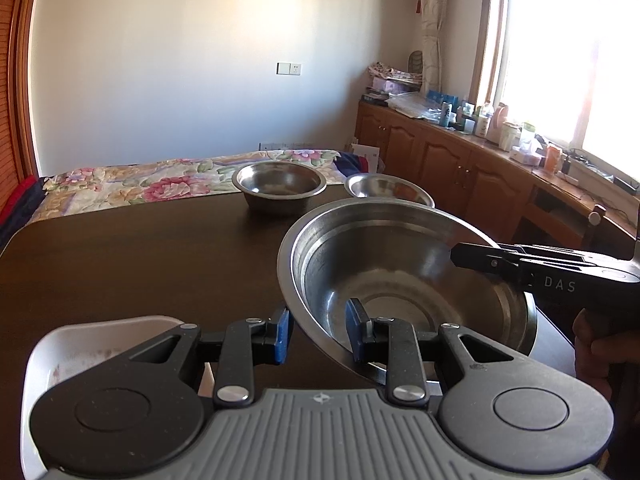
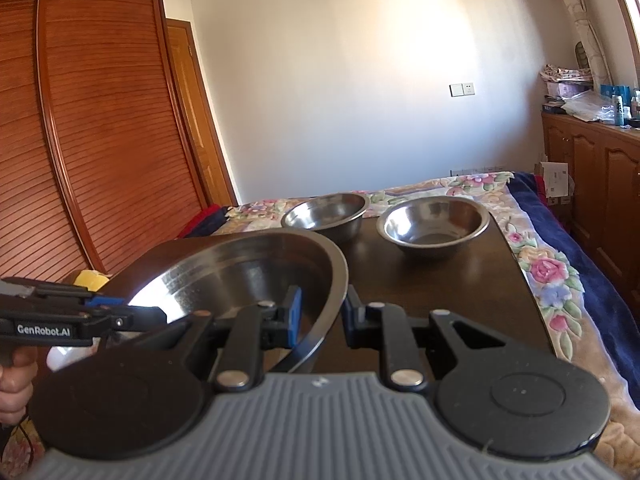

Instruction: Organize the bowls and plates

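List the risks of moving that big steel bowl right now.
1. Both tongs, left and right, only straddle the thin rim of the tilted large steel bowl; it may slip.
2. Two smaller steel bowls sit just beyond; swinging it could knock them.
3. It hangs near the dark table's edge.

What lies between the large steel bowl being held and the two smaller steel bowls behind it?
Only bare dark wooden table, seen in the right wrist view.
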The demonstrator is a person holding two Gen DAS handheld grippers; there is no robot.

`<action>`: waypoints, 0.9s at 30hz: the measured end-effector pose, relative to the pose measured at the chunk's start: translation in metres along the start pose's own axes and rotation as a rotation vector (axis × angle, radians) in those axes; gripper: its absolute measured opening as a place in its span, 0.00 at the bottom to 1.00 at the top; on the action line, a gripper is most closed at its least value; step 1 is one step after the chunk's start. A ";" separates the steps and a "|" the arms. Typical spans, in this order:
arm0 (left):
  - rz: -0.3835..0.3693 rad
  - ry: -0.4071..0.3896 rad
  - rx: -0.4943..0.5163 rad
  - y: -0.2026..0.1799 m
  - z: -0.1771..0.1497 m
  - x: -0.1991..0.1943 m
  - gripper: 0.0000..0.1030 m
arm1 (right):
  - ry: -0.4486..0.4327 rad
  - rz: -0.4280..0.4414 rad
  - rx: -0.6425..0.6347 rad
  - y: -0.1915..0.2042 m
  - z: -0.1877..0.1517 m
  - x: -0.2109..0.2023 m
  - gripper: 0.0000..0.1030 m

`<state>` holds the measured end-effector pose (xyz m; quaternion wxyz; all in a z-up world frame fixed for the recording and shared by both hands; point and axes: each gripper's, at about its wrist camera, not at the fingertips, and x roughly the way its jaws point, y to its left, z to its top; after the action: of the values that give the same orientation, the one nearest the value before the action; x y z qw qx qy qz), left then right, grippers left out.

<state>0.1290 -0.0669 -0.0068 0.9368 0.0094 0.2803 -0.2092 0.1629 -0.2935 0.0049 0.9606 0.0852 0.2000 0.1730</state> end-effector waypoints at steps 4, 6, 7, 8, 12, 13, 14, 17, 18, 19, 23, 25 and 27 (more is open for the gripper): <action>-0.001 0.002 -0.001 -0.002 -0.009 -0.006 0.29 | 0.005 -0.005 -0.006 0.005 -0.004 -0.006 0.23; 0.001 0.004 -0.003 -0.003 -0.012 -0.008 0.29 | 0.010 -0.008 -0.010 0.006 -0.007 -0.008 0.23; 0.001 0.006 -0.002 -0.004 -0.015 -0.009 0.29 | 0.013 -0.009 -0.011 0.006 -0.009 -0.009 0.23; 0.001 0.008 0.001 -0.005 -0.016 -0.010 0.29 | 0.015 -0.010 -0.009 0.005 -0.012 -0.010 0.23; 0.008 0.016 0.004 -0.007 -0.022 -0.008 0.29 | 0.027 -0.011 0.001 0.005 -0.019 -0.009 0.23; 0.009 0.018 0.002 -0.007 -0.024 -0.008 0.29 | 0.031 -0.012 0.003 0.004 -0.020 -0.008 0.23; 0.012 0.020 0.001 -0.007 -0.024 -0.006 0.29 | 0.033 -0.013 0.004 0.004 -0.021 -0.008 0.23; 0.016 0.024 0.001 -0.007 -0.026 -0.004 0.29 | 0.032 -0.016 0.004 0.004 -0.025 -0.007 0.23; 0.017 0.027 0.000 -0.007 -0.027 -0.004 0.29 | 0.035 -0.018 0.003 0.004 -0.026 -0.006 0.23; 0.016 0.029 -0.001 -0.006 -0.028 -0.003 0.29 | 0.036 -0.018 0.003 0.005 -0.026 -0.006 0.23; 0.015 0.038 -0.003 -0.007 -0.027 0.001 0.29 | 0.044 -0.023 0.007 0.004 -0.029 -0.004 0.23; 0.016 0.041 -0.002 -0.006 -0.027 0.004 0.29 | 0.046 -0.025 0.010 0.003 -0.029 -0.003 0.23; 0.016 0.045 -0.002 -0.006 -0.028 0.006 0.29 | 0.048 -0.026 0.011 0.003 -0.030 -0.002 0.23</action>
<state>0.1162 -0.0709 -0.0330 0.9319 0.0151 0.3015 -0.2012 0.1476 -0.2888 -0.0204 0.9572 0.0837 0.2252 0.1614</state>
